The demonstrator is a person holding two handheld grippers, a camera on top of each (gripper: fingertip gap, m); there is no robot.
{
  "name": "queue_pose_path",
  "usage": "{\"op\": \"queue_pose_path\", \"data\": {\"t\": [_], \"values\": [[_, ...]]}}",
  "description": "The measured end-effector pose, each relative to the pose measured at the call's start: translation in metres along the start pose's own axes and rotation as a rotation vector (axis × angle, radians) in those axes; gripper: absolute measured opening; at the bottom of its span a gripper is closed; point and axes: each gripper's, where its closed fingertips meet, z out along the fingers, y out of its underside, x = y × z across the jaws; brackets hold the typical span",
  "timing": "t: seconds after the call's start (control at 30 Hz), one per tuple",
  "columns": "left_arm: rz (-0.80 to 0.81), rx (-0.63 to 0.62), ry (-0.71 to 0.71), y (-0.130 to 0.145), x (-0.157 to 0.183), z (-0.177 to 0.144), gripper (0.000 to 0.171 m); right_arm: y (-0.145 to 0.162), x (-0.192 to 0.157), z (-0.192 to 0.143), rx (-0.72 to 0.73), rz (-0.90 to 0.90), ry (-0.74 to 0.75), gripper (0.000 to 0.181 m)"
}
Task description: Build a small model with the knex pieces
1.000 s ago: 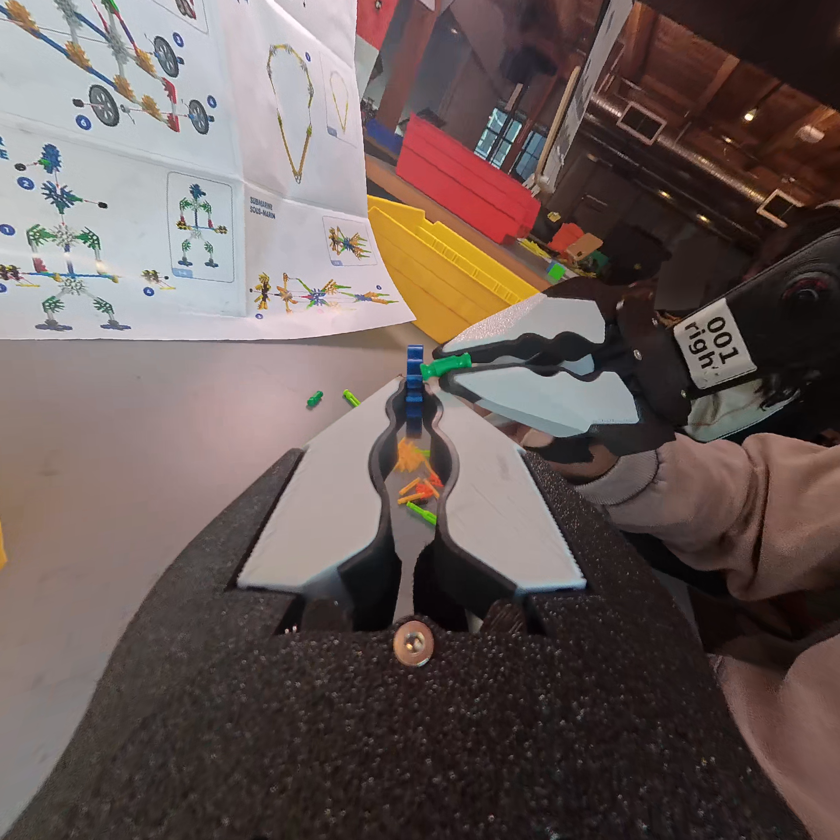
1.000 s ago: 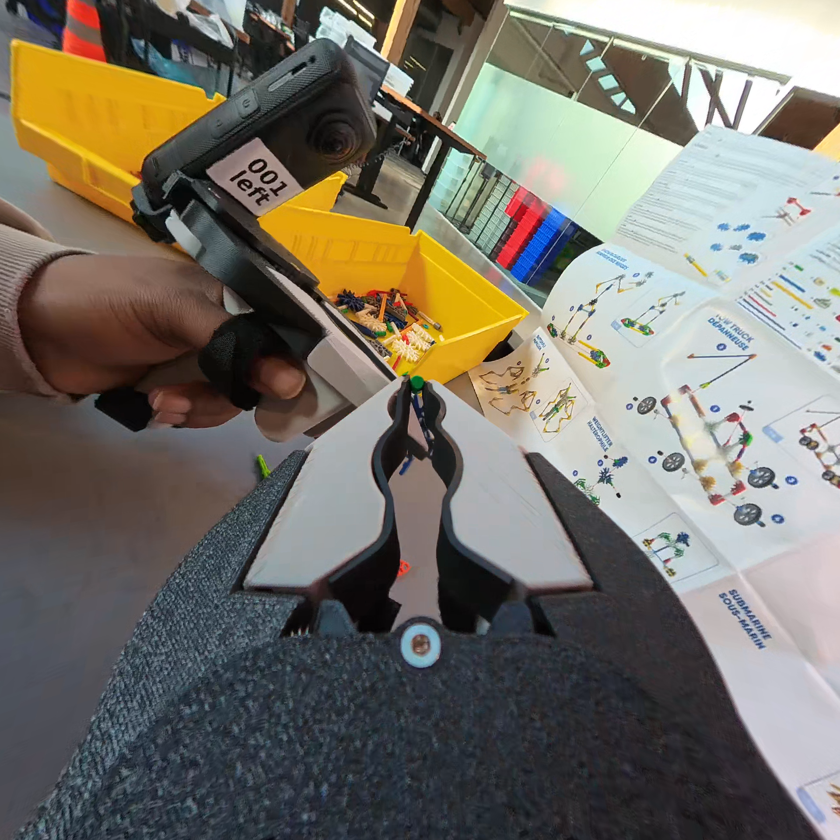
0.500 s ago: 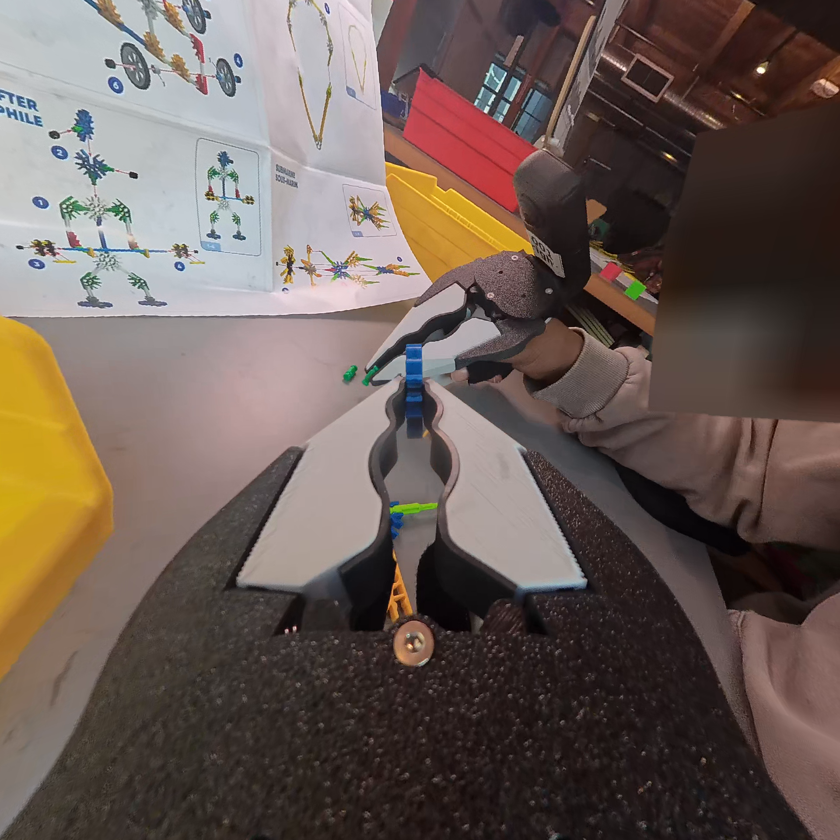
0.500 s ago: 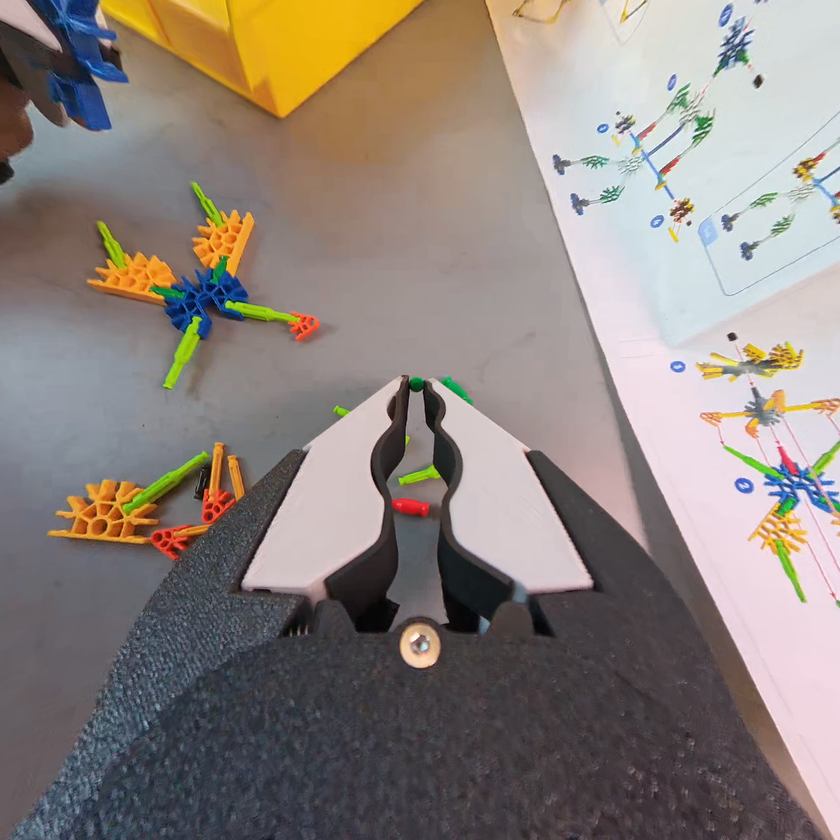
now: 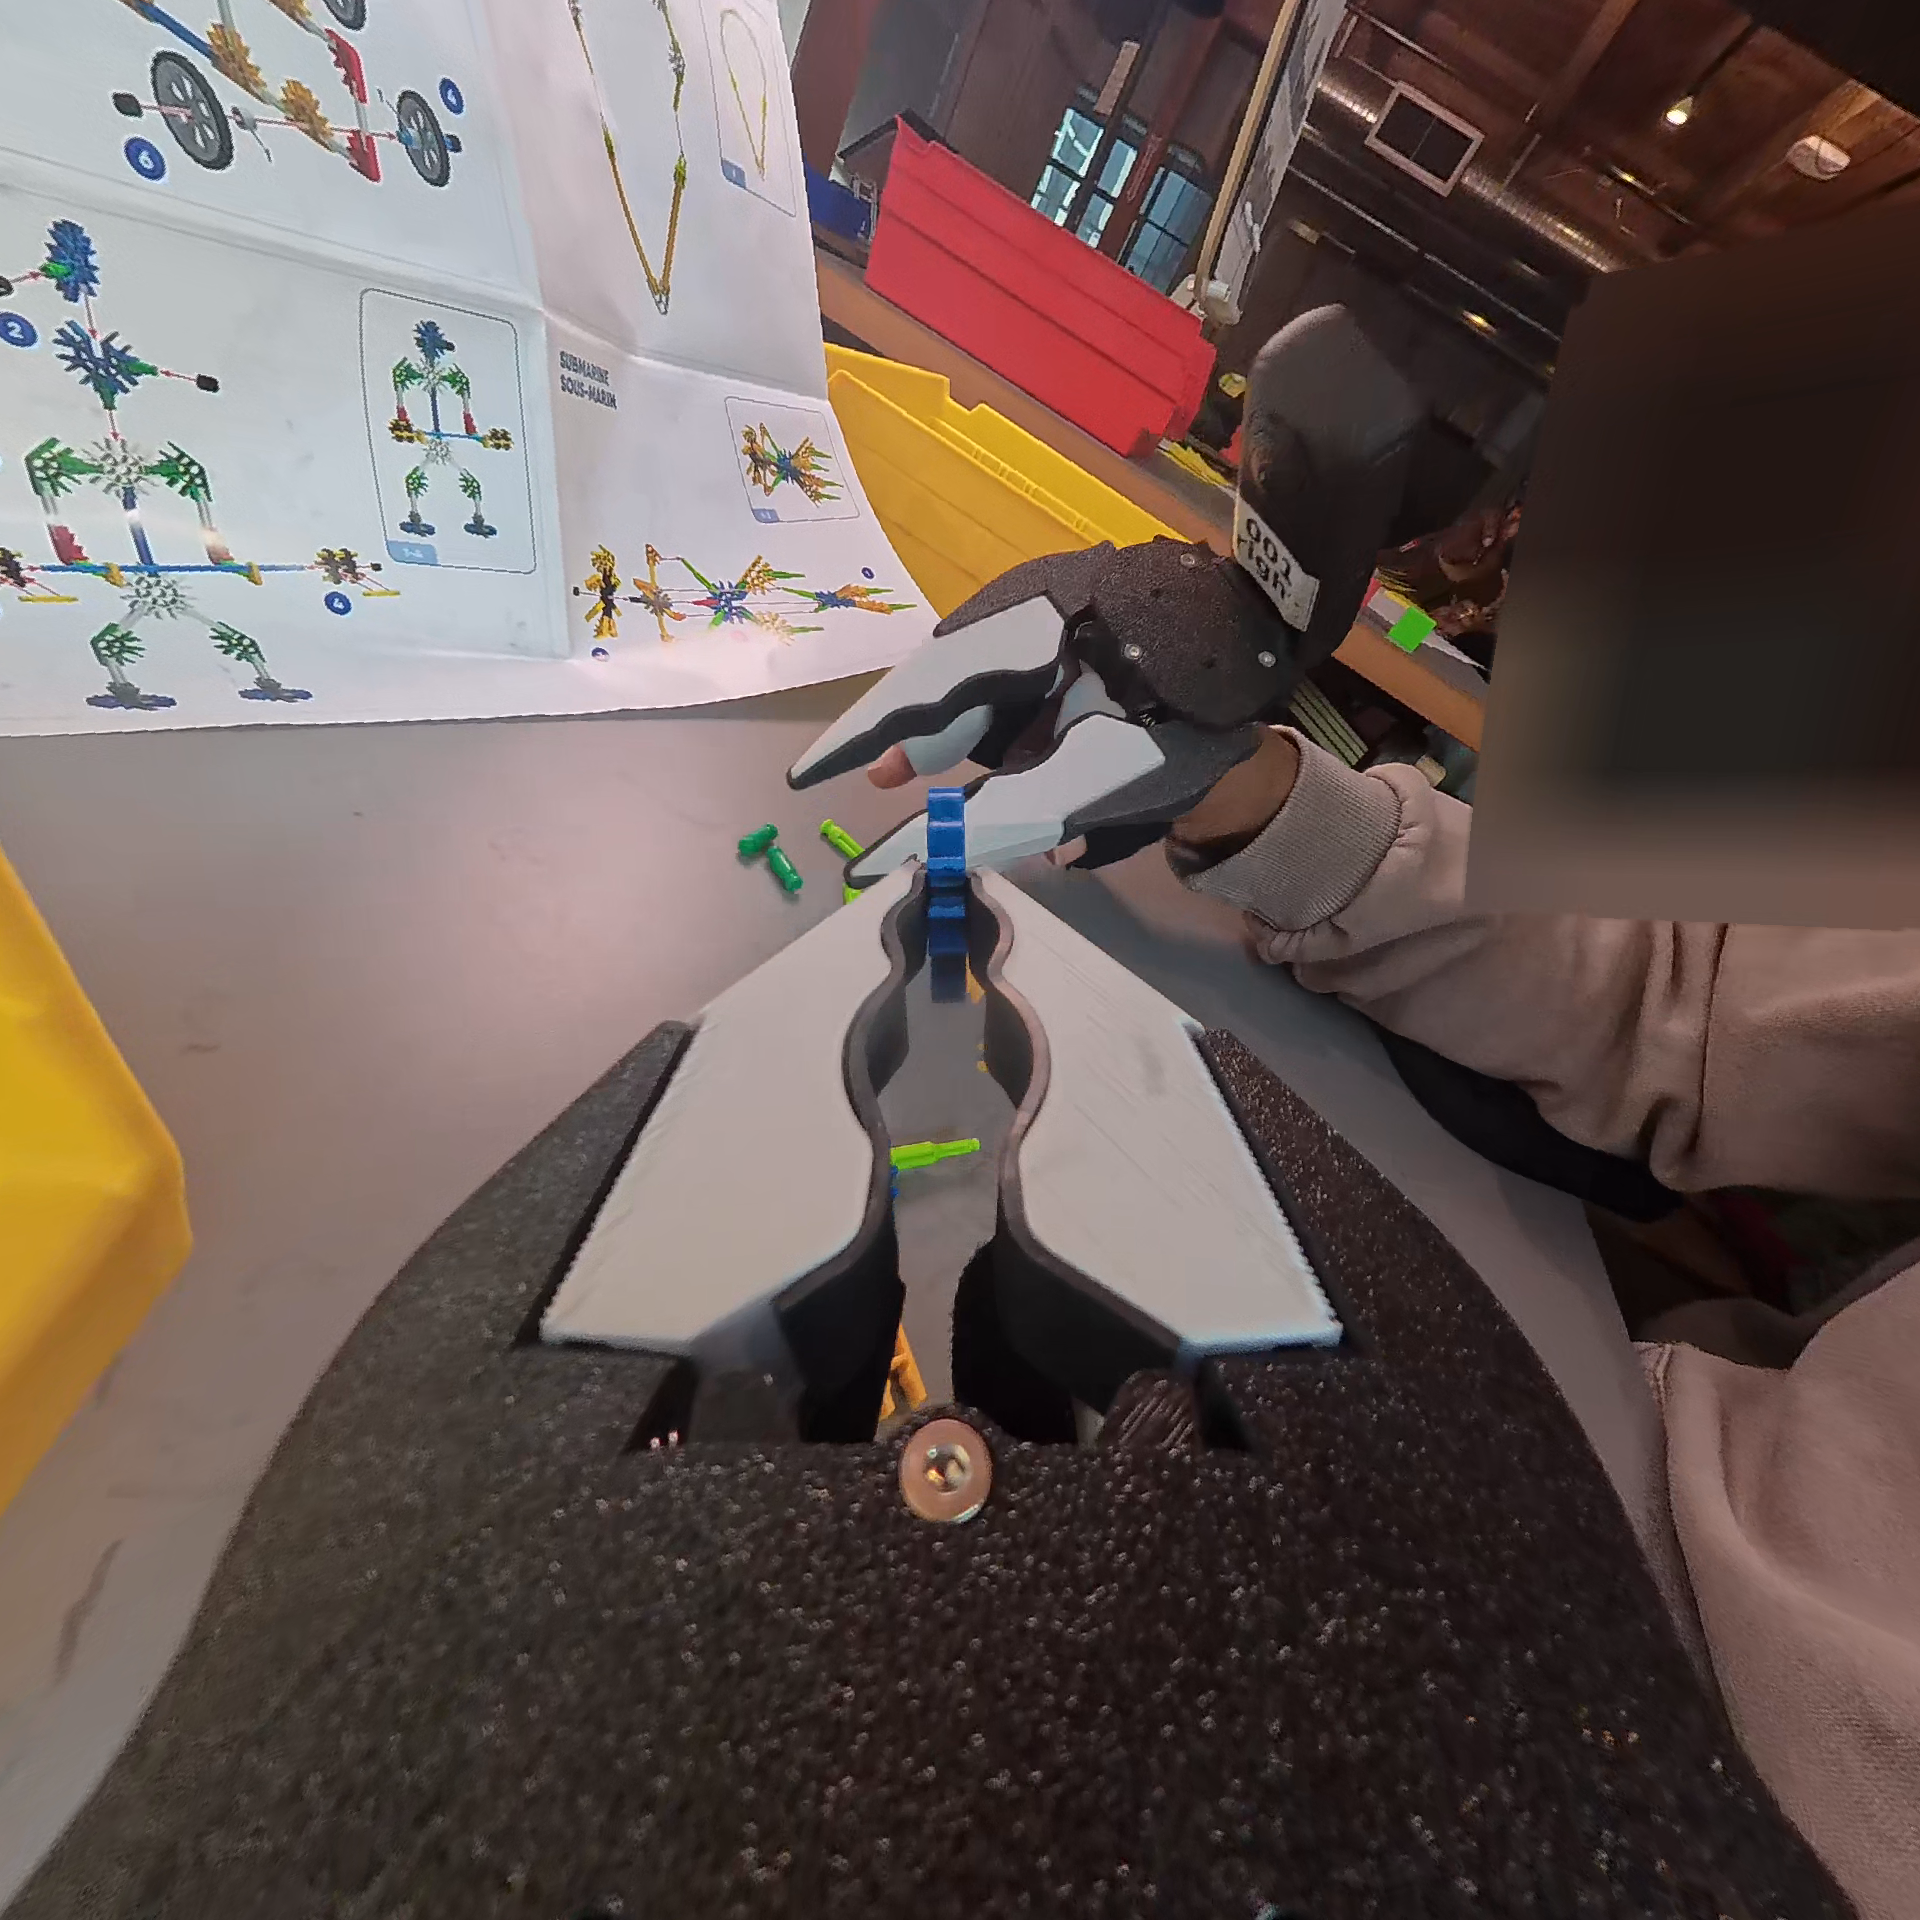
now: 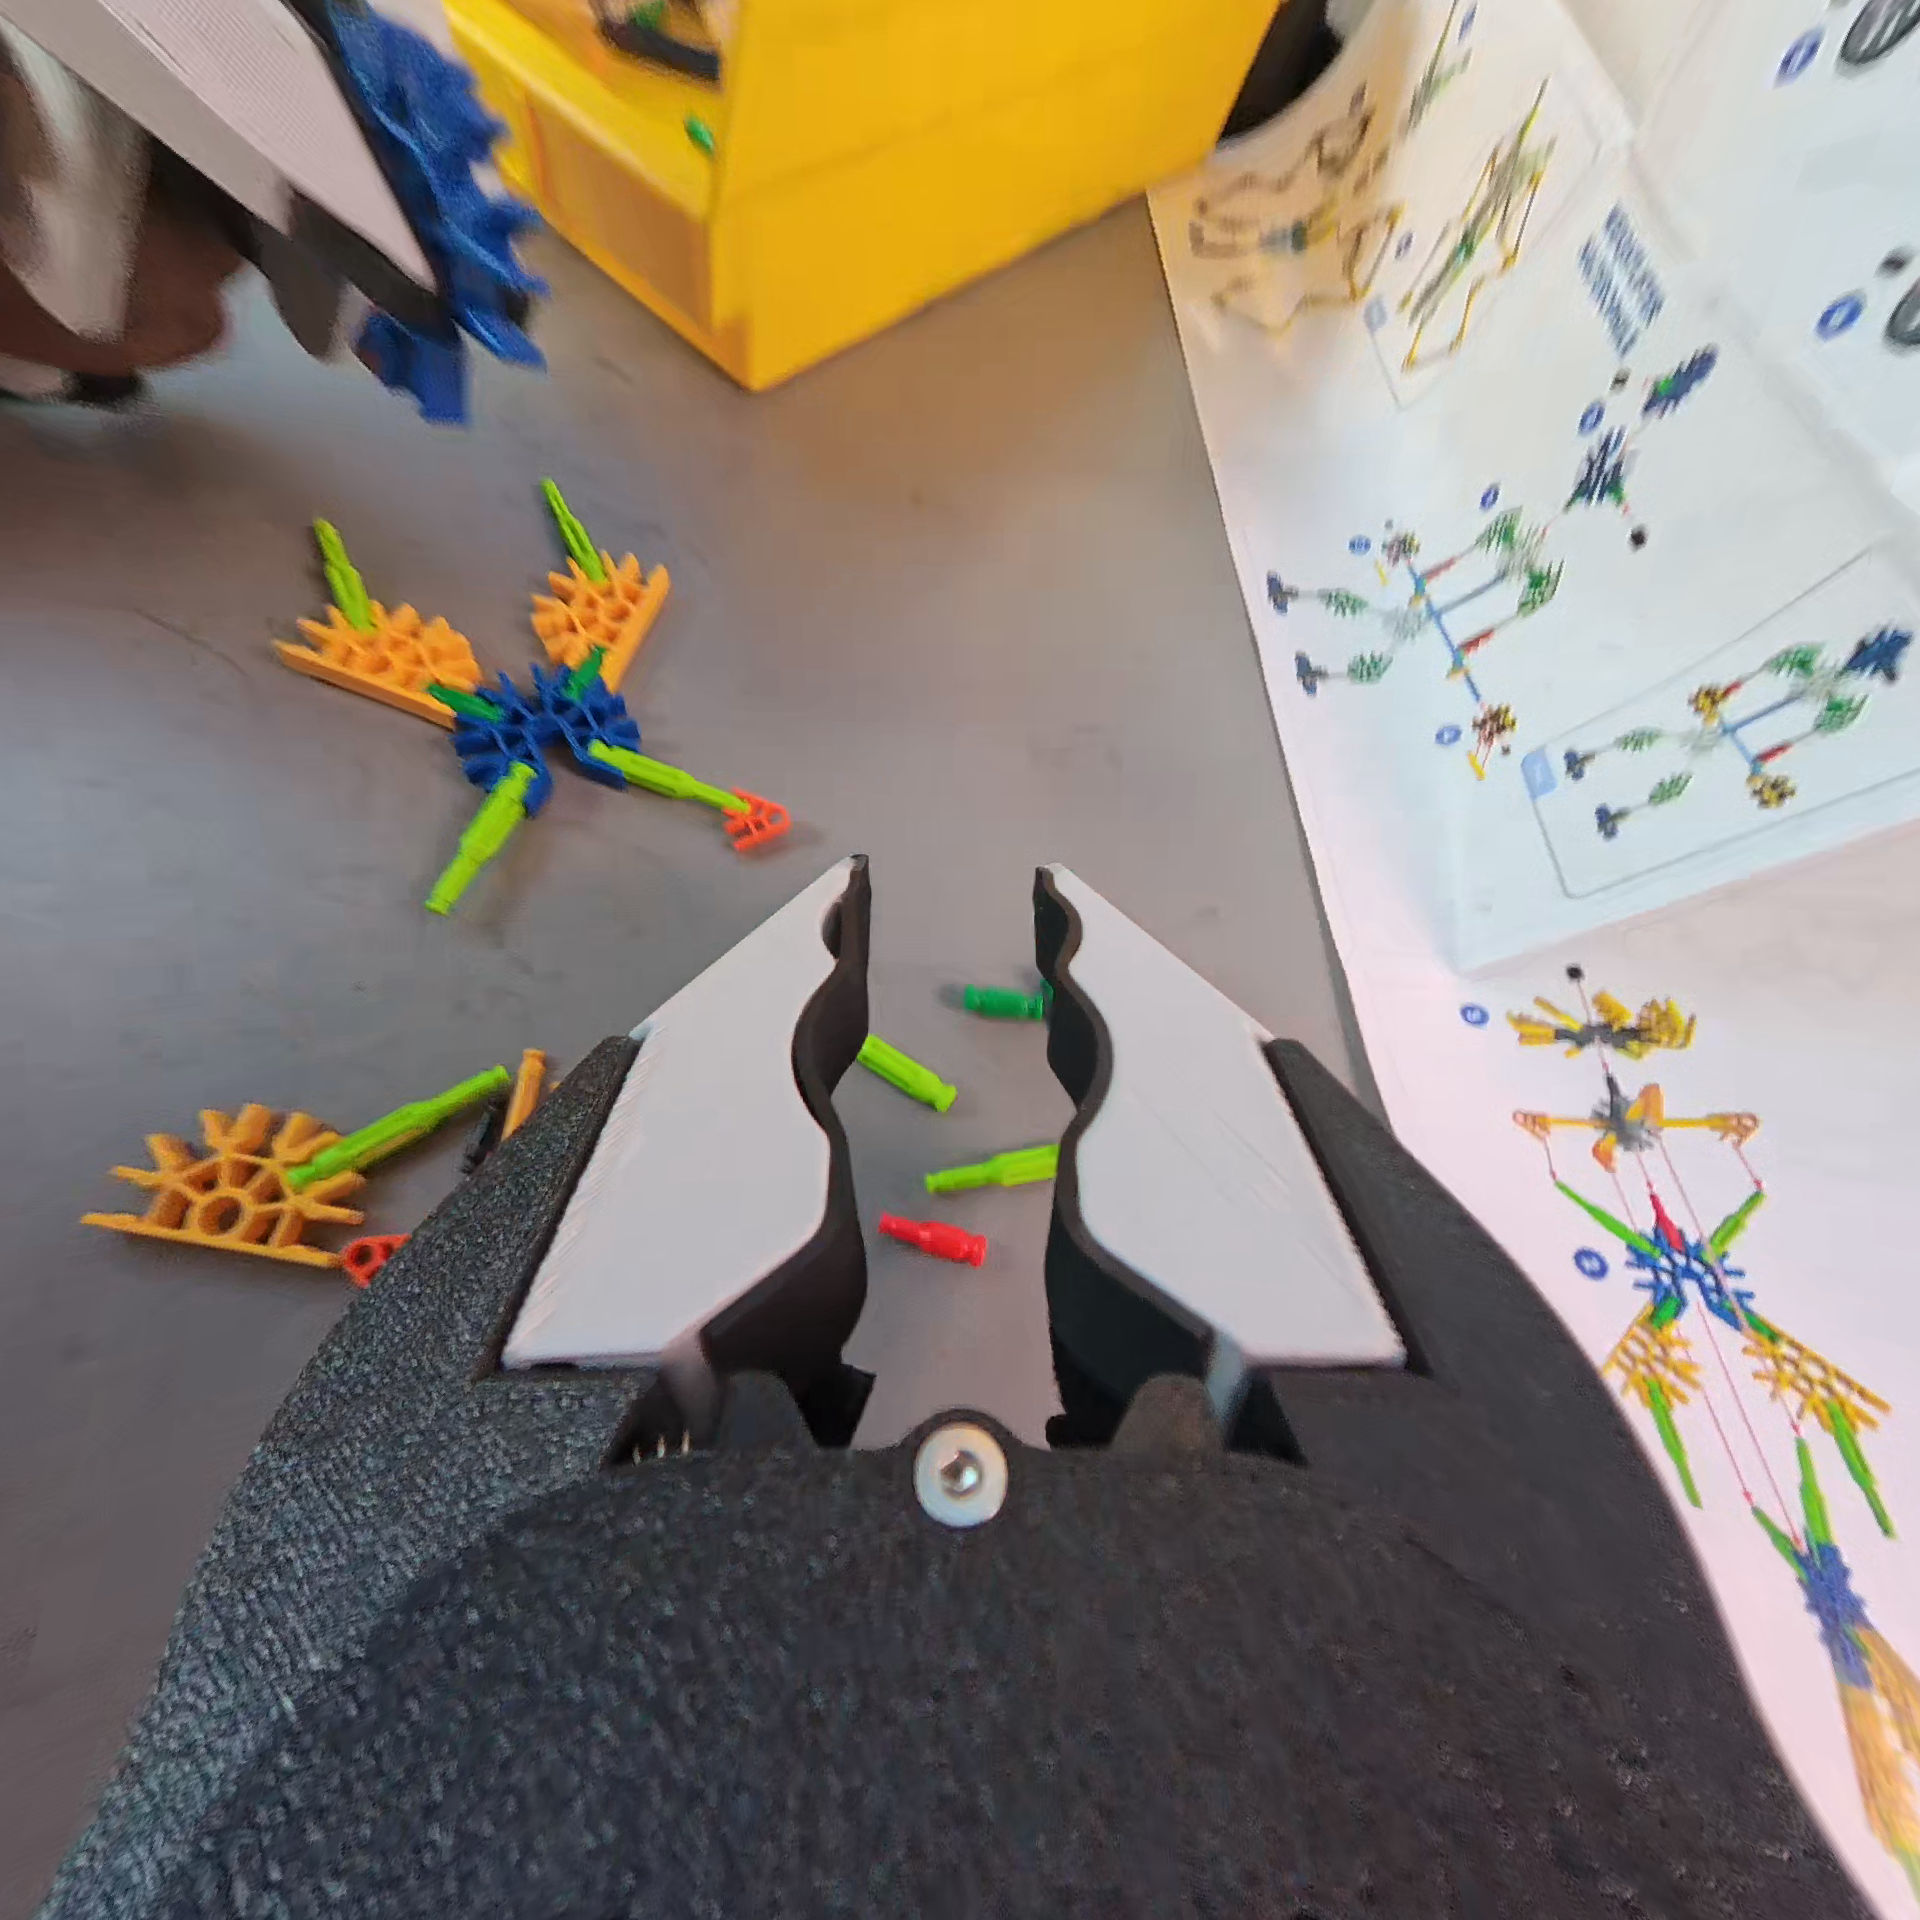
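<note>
Progress, judged from how things lie: one small assembly (image 6: 540,717) is built and rests on the grey worktop (image 6: 935,582). It consists of two blue connectors joined at the centre, two orange fan-shaped connectors, several light green rods and a small orange-red end piece. A second orange fan connector (image 6: 234,1195) with one light green rod attached lies apart, nearer the camera on the left, and looks only partly built. Loose rods remain unused: a dark green rod (image 6: 1003,1001), two light green rods (image 6: 904,1072) and a red rod (image 6: 932,1238). The printed instruction sheet (image 6: 1558,935) lies along the right edge of the worktop, and a yellow bin (image 6: 883,177) stands at the far side. Much of the build appears to be left.

Left hand-held gripper (image 5: 943,883): the jaws are closed on a blue toothed connector (image 5: 943,894), clamped edge-on at the fingertips and raised clear of the worktop. In the right wrist view the same connector shows at the upper left, above the built assembly.

Right hand-held gripper (image 6: 951,883): the jaws stand apart with a clear gap and hold nothing. It points down at the worktop directly over the loose rods; the dark green rod lies nearest the fingertips. Contact with the worktop cannot be confirmed. In the left wrist view it sits just beyond the held blue connector, not touching it.
</note>
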Motion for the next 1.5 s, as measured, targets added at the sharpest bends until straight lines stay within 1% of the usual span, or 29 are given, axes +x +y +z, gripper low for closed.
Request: {"op": "queue_pose_path", "data": {"t": [0.07,0.13,0.2,0.3,0.37,0.43,0.47,0.53,0.6,0.63,0.7,0.77,0.83,0.9,0.97,1.0,1.03,1.1,1.17,1.23,1.27,1.33,1.4,1.47,1.5], "values": [[-0.019,0.006,0.020,-0.001,0.002,0.000,0.006,-0.030,-0.012,-0.013,0.155,-0.023,-0.055,0.039],[-0.067,0.020,0.069,-0.002,0.007,0.000,0.006,-0.055,-0.027,-0.024,0.271,-0.072,-0.084,0.048],[-0.169,0.052,0.165,-0.007,0.016,0.000,0.006,-0.073,-0.041,-0.030,0.328,-0.168,-0.058,0.054],[-0.347,0.108,0.318,-0.015,0.029,-0.003,0.006,-0.091,-0.064,-0.030,0.351,-0.358,0.013,0.055],[-0.422,0.112,0.387,-0.016,0.034,-0.003,0.005,-0.098,-0.073,-0.028,0.345,-0.463,0.075,0.052],[-0.454,0.102,0.414,-0.014,0.038,-0.001,0.006,-0.102,-0.075,-0.029,0.337,-0.533,0.147,0.036],[-0.461,0.099,0.417,-0.013,0.038,-0.001,0.005,-0.101,-0.076,-0.028,0.322,-0.557,0.154,0.036],[-0.466,0.113,0.441,-0.016,0.039,-0.003,0.010,-0.099,-0.075,-0.030,0.302,-0.539,0.131,0.036],[-0.476,0.162,0.462,-0.026,0.037,-0.009,0.024,-0.105,-0.068,-0.038,0.345,-0.479,0.139,0.036],[-0.471,0.177,0.453,-0.029,0.034,-0.011,0.027,-0.106,-0.063,-0.042,0.356,-0.453,0.144,0.036],[-0.448,0.187,0.435,-0.032,0.031,-0.014,0.030,-0.108,-0.056,-0.047,0.376,-0.427,0.157,0.036],[-0.437,0.181,0.434,-0.032,0.032,-0.014,0.030,-0.108,-0.057,-0.047,0.382,-0.421,0.147,0.036],[-0.424,0.156,0.436,-0.027,0.036,-0.010,0.029,-0.108,-0.064,-0.044,0.381,-0.443,0.138,0.036],[-0.383,0.120,0.427,-0.021,0.042,-0.007,0.006,-0.108,-0.070,-0.040,0.368,-0.472,0.141,0.036],[-0.269,0.101,0.322,-0.022,0.035,-0.008,0.005,-0.108,-0.068,-0.040,0.368,-0.502,0.177,0.038],[-0.183,0.088,0.235,-0.024,0.026,-0.011,0.005,-0.110,-0.065,-0.042,0.384,-0.496,0.190,0.045],[-0.082,0.071,0.125,-0.027,0.015,-0.016,0.005,-0.111,-0.058,-0.045,0.395,-0.468,0.202,0.052],[0.158,0.025,-0.177,-0.039,-0.021,-0.037,0.005,-0.105,-0.038,-0.046,0.360,-0.390,0.219,0.058],[0.348,-0.028,-0.500,-0.056,-0.060,-0.074,0.005,-0.085,-0.009,-0.044,0.289,-0.298,0.241,0.060],[0.423,-0.105,-0.763,-0.063,-0.093,-0.113,0.006,-0.052,0.015,-0.036,0.173,-0.195,0.227,0.062],[0.435,-0.158,-0.860,-0.061,-0.107,-0.129,0.006,-0.032,0.026,-0.031,0.108,-0.139,0.215,0.061],[0.452,-0.274,-1.008,-0.050,-0.130,-0.154,0.006,0.000,0.042,-0.026,0.029,-0.043,0.200,0.059],[0.460,-0.388,-1.095,-0.035,-0.148,-0.168,0.006,0.016,0.049,-0.026,0.009,0.025,0.179,0.052],[0.442,-0.462,-1.100,-0.020,-0.158,-0.169,0.006,0.024,0.049,-0.026,-0.010,0.090,0.135,0.052],[0.426,-0.473,-1.079,-0.014,-0.161,-0.165,0.006,0.026,0.047,-0.026,-0.016,0.115,0.111,0.051]]}}
